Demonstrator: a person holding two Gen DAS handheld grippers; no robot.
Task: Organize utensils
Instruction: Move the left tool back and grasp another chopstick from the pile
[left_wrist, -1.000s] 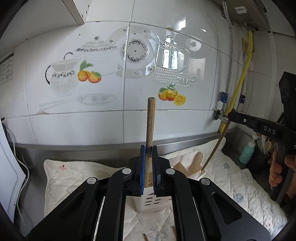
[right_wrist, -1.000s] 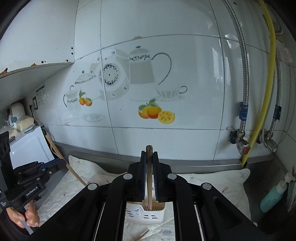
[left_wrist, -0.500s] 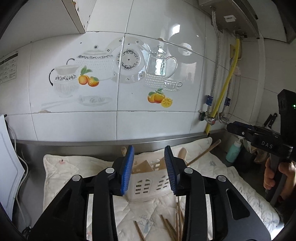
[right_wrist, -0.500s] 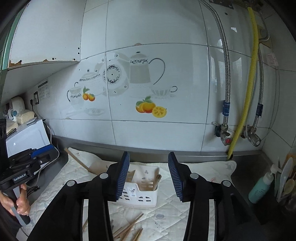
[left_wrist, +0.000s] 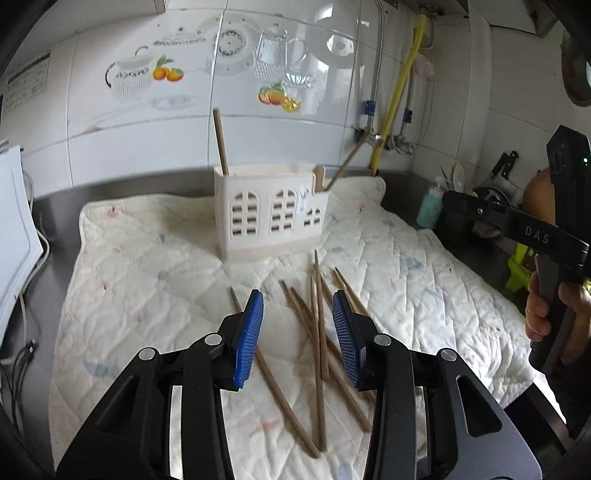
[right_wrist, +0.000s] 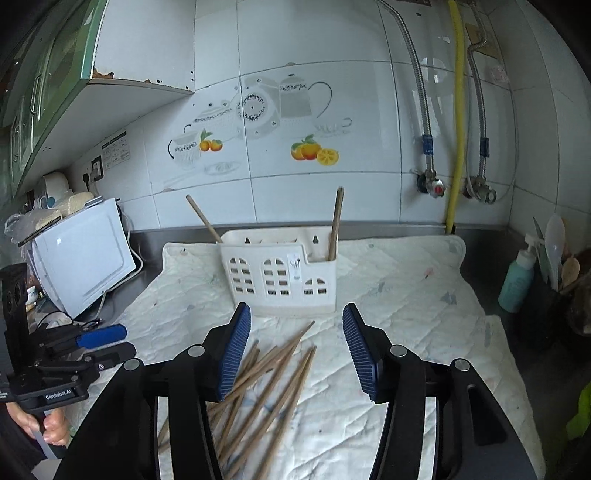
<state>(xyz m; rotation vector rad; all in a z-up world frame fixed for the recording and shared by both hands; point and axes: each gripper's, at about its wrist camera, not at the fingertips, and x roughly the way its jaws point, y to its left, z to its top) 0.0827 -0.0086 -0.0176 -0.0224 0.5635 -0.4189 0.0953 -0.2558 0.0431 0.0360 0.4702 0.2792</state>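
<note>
With both grippers, left (left_wrist: 297, 338) and right (right_wrist: 295, 349), just opened, jaws apart and empty above the loose chopsticks (left_wrist: 317, 332) on the quilt (left_wrist: 147, 277) before the holder (left_wrist: 267, 214), I should pinch one stick each, mid-length, avoiding crossed neighbours.

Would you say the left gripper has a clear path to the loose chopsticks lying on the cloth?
Probably yes. The left gripper hangs over the chopsticks with its jaws open and nothing between them. The holder stands farther back, and the right gripper is off to the side.
</note>
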